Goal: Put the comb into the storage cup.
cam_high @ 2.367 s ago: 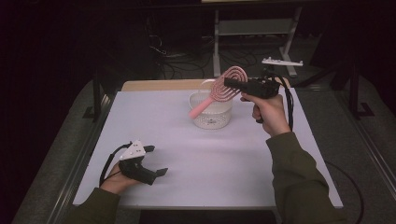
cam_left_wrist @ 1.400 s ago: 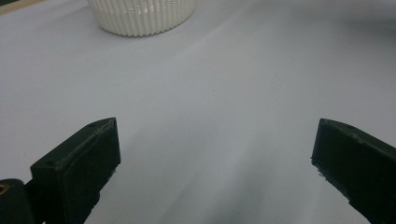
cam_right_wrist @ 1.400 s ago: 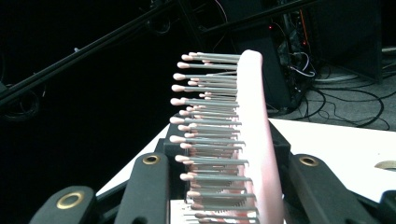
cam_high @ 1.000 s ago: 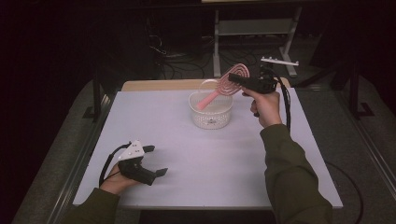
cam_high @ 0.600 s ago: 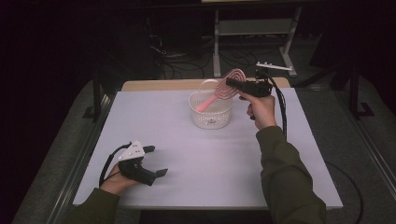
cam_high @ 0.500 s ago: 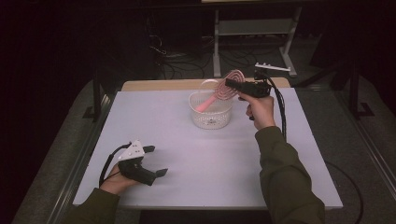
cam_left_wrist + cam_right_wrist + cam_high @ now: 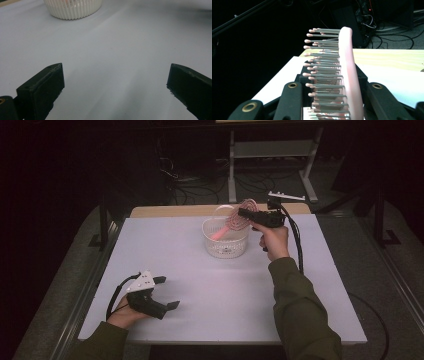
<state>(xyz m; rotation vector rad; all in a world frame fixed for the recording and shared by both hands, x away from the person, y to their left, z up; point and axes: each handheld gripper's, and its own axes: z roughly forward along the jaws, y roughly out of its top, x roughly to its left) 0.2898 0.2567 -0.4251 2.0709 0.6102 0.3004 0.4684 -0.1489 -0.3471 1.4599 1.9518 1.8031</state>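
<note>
**Hairbrush held over the basket**

Hairbrush [image 7: 235, 220] first: it is pink, with an open, looped head and a straight handle that glows brighter pink where it dips into the white basket [image 7: 225, 242]. In your right gripper view the brush [image 7: 342, 75] stands edge-on, its pale pink back curving up at 12 o'clock, while rows of grey bristles with small pink ball tips stick out toward 9 o'clock.

Your right gripper [image 7: 248, 215] has its jaws closed on the brush head; in its own view the two black jaws press in from either side of the head, low in the picture. From the high view the head sits at the basket's 1 o'clock rim, and the handle slants down toward 7 o'clock inside the basket. Whether the handle's tip touches the basket floor cannot be told.

The basket is round, white and ribbed, and stands on the white table [image 7: 200, 310] toward its far side, at about 12 o'clock from the table's middle. In your left gripper view its ribbed wall [image 7: 72, 10] shows at 11 o'clock, far off.

Your left gripper [image 7: 165, 292] rests at the table's 8 o'clock corner, well apart from the basket. Its jaws stand wide apart with nothing between them but bare table surface.
</note>
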